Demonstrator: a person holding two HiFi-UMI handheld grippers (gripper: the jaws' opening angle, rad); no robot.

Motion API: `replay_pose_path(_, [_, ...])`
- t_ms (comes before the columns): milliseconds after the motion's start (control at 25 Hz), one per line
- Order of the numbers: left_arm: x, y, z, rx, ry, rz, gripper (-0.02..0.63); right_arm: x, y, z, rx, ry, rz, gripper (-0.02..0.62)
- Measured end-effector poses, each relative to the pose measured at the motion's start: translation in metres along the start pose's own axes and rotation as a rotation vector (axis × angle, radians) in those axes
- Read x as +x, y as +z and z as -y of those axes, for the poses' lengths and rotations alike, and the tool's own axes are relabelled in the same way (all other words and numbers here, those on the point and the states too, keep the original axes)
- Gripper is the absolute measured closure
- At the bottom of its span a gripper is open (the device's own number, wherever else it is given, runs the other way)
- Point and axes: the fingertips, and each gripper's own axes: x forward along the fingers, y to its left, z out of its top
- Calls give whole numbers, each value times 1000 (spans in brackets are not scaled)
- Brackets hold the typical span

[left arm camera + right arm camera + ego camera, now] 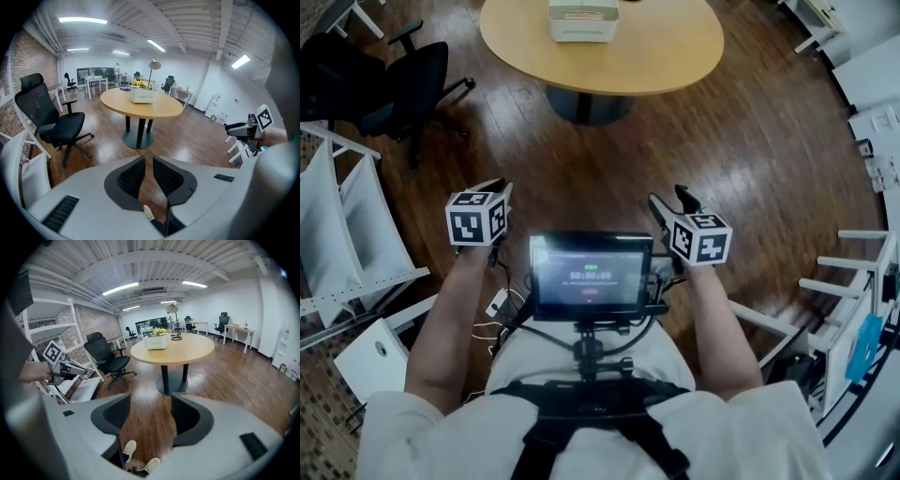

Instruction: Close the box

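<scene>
Closest to the person, a small monitor (591,274) hangs on the chest rig, with one claw held up on either side of it. The left claw (146,159) is all but pressed together, only a thin slit of wooden floor (750,169) showing between its pads, and it holds nothing. The right claw (151,399) is spread wide and empty, with the floor and the person's pale shoes (127,450) seen through the gap. White shelf racks (337,225) stand at 9 o'clock. A black office chair (403,84) sits farther off at 10 o'clock. Well ahead at 12 o'clock stands the round wooden table (675,66), and the white box (582,21) rests on its far part, well apart from both claws. From here I cannot tell how its lid lies.
</scene>
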Motion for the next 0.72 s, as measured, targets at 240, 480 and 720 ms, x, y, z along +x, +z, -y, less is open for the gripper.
replay_pose_path(240, [-27,-22,74,-30,65,11,549,-44,-26,45,-52,20,11,316])
replay_pose_path(480, [-33,-41,98,-46,100,17,549,-46,-43,61,-67,49,20,318])
replay_pose_path(720, [-38,-37,109,-38,106,29,549,-53,-40,63,-95,64,37,318])
